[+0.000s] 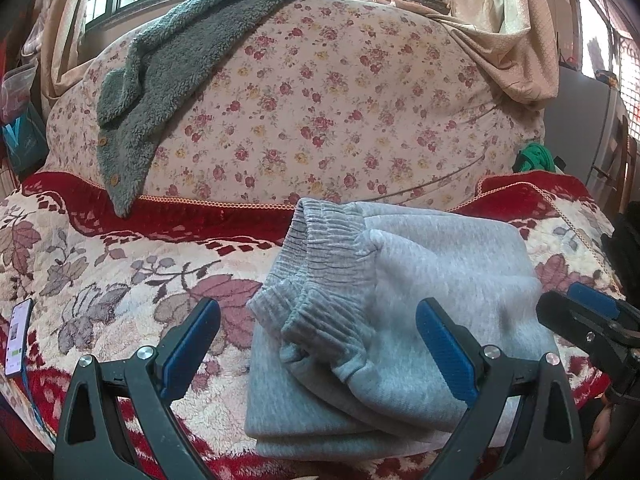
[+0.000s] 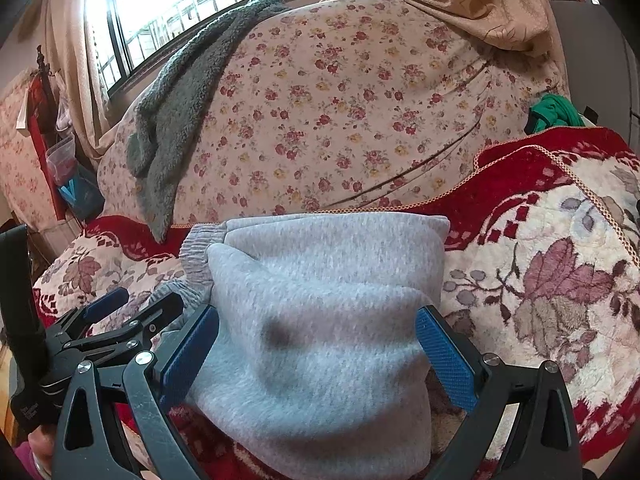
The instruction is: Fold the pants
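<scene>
The light grey pants [image 1: 400,320] lie folded into a thick bundle on the red and cream floral blanket [image 1: 100,280], ribbed cuffs and waistband on its left side. My left gripper [image 1: 318,344] is open, its blue pads on either side of the bundle's left part, holding nothing. My right gripper [image 2: 318,348] is open over the bundle's [image 2: 320,320] right part, fingers straddling it. The right gripper also shows at the right edge of the left wrist view [image 1: 592,320], and the left gripper at the left of the right wrist view [image 2: 120,316].
A rolled floral quilt [image 1: 340,100] lies behind the pants with a grey-green fleece garment [image 1: 168,72] draped over it. A phone [image 1: 18,336] lies at the blanket's left edge. A green cloth [image 1: 534,158] sits at the right. Curtains and a window stand behind.
</scene>
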Available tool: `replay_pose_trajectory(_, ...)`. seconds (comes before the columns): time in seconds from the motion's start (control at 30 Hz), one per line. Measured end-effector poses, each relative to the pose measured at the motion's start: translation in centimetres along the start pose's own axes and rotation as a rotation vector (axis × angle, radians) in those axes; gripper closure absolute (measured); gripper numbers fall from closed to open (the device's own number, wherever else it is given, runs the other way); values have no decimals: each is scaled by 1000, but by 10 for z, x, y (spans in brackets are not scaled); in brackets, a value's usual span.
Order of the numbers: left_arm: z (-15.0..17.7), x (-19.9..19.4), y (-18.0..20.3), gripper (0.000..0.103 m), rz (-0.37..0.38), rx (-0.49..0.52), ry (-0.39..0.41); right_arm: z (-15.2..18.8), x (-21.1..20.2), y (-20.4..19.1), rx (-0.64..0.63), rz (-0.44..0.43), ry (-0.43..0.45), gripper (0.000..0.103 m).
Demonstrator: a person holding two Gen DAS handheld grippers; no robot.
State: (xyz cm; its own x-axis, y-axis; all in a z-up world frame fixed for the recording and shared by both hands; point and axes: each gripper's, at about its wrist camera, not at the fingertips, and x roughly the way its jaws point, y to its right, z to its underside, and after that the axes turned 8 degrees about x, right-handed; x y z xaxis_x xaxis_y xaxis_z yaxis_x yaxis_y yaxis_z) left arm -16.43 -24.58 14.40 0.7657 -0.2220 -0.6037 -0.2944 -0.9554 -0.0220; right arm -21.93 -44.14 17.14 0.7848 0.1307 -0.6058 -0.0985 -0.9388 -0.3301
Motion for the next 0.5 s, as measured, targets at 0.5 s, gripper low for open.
replay_pose_trajectory(0.5, 1, 0, 0, 5, 0, 1, 0, 3, 2, -3, -9, 0, -20, 2)
